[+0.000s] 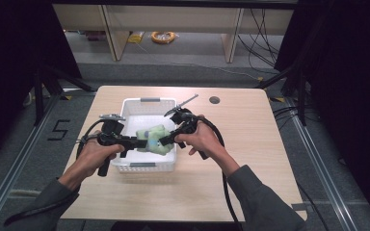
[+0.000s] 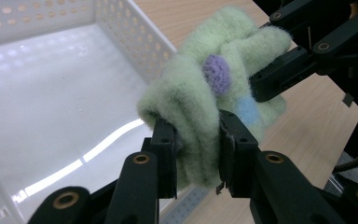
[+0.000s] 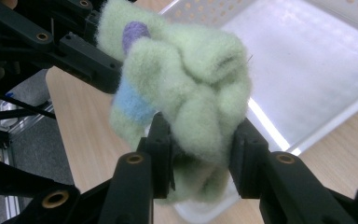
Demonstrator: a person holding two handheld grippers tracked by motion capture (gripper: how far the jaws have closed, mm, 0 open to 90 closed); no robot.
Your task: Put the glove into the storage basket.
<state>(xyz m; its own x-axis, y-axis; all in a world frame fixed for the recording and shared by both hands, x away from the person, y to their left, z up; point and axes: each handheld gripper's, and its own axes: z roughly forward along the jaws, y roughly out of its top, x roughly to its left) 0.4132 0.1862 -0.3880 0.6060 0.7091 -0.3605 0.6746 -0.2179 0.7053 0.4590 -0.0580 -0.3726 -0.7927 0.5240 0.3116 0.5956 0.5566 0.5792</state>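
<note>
A bunched pale-green fleece cloth (image 1: 155,139), soft and fuzzy with a purple knob and a blue patch, hangs over the near end of the white perforated plastic basket (image 1: 149,102), clamped between the left claw (image 1: 136,142) and the right claw (image 1: 165,139). To handle it well, both claws should probably keep even pressure and move together, since the limp pile slips and stretches. The basket rests on the smooth wood-grain table (image 1: 250,144).

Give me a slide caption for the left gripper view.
Left gripper and right gripper both clamp a fuzzy green sock above the white basket.
</note>
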